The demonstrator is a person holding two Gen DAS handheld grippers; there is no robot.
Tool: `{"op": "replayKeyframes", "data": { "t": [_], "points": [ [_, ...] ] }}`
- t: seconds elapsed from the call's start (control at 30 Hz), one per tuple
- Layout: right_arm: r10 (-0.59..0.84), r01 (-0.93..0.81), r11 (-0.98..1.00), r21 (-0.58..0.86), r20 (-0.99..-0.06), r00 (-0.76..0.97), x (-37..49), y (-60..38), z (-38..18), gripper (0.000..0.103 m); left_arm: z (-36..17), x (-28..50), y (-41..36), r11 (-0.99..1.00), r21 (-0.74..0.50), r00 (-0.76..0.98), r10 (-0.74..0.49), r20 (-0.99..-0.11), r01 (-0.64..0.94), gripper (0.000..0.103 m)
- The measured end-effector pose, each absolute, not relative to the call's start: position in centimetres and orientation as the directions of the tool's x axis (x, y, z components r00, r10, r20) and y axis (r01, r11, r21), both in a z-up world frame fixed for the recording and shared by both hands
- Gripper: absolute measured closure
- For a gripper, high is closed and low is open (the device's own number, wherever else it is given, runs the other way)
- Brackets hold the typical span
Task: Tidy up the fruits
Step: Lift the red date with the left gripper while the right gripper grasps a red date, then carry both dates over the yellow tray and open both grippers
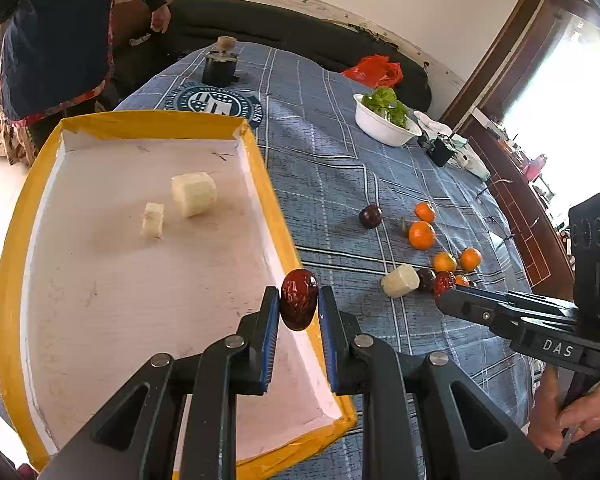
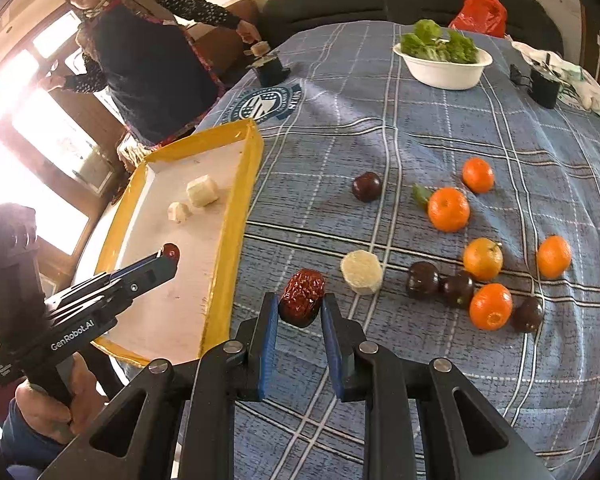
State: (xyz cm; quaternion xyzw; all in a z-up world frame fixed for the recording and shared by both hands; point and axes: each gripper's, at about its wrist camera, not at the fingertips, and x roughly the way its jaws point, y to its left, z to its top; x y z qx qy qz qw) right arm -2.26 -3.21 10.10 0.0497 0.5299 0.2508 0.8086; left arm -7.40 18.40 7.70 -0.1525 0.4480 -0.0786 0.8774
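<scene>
Clearly both grippers were clenched on red dates, the left gripper (image 1: 299, 300) holding its date (image 1: 299, 298) over the tray's (image 1: 260, 152) near right rim and the right gripper (image 2: 300, 312) holding its date (image 2: 302, 298) above the counter (image 2: 420, 380) just right of the tray, so each should probably cross the rim fully before releasing.

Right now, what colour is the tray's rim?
Yellow rim on the tray, white inside. Clearest in the left wrist view.

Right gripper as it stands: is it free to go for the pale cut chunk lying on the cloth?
Probably not yet. The right gripper is shut on a red date. The pale chunk lies close and unobstructed on the cloth, but the jaws are occupied.
</scene>
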Motion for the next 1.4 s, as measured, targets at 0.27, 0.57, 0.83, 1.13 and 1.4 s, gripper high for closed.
{"op": "replayKeyframes", "data": {
  "t": [0.27, 0.57, 0.83, 1.13, 1.4],
  "points": [
    [0.480, -0.395, 0.849, 0.352, -0.827, 0.294, -2.1, -0.9, 10.4, 0.078, 7.4, -7.9, 20.0, 0.941, -0.337, 0.585, -0.256, -0.770, -0.031, 0.084],
    [0.519, -0.450, 0.812, 0.372, -0.813, 0.265, -1.3, 3.2, 10.7, 0.078, 6.4, -8.8, 23.1, 0.941, -0.324, 0.567, -0.217, -0.795, -0.095, 0.084],
    [0.534, -0.517, 0.775, 0.365, -0.814, 0.226, -0.4, 8.7, 10.3, 0.078, 5.4, -8.2, 25.6, 0.937, -0.325, 0.542, -0.207, -0.814, -0.131, 0.084],
    [0.496, -0.505, 0.788, 0.352, -0.850, 0.180, 2.2, 13.0, 7.5, 0.078, 4.5, -5.7, 27.0, 0.938, -0.319, 0.509, -0.208, -0.835, -0.139, 0.084],
    [0.464, -0.490, 0.804, 0.336, -0.870, 0.166, 4.5, 14.4, 5.8, 0.078, 3.6, -4.1, 28.0, 0.933, -0.324, 0.490, -0.212, -0.845, -0.157, 0.084]
  ]
}}
